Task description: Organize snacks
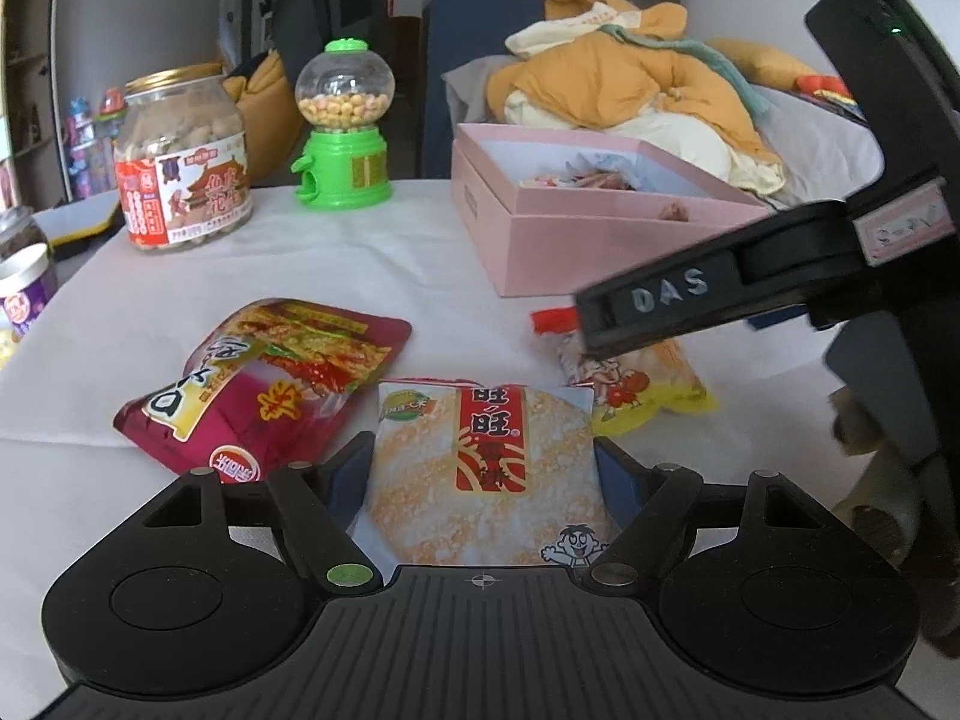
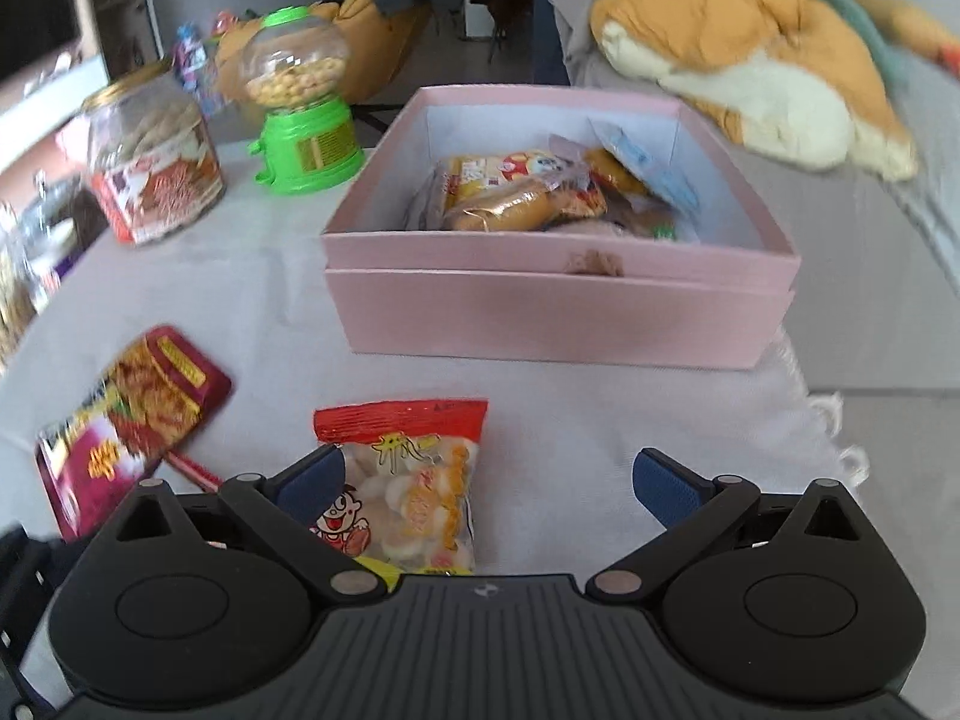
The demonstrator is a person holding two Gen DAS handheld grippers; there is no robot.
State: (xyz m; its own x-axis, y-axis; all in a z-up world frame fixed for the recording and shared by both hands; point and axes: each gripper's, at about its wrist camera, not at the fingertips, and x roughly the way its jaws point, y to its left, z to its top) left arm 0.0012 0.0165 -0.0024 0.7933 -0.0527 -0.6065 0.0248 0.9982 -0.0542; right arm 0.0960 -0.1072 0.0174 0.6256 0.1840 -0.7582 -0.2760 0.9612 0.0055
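Note:
My left gripper has its fingers on both sides of a white rice-cracker packet and looks shut on it. A dark red snack bag lies to its left, also in the right wrist view. A red-topped clear snack bag lies on the cloth under my right gripper, which is open, its left finger over the bag. That bag shows in the left wrist view under the right gripper's black body. The pink box holds several packets.
A green candy dispenser and a gold-lidded jar of nuts stand at the back left of the white cloth. A purple-labelled jar sits at the left edge. An orange and cream plush pile lies behind the box.

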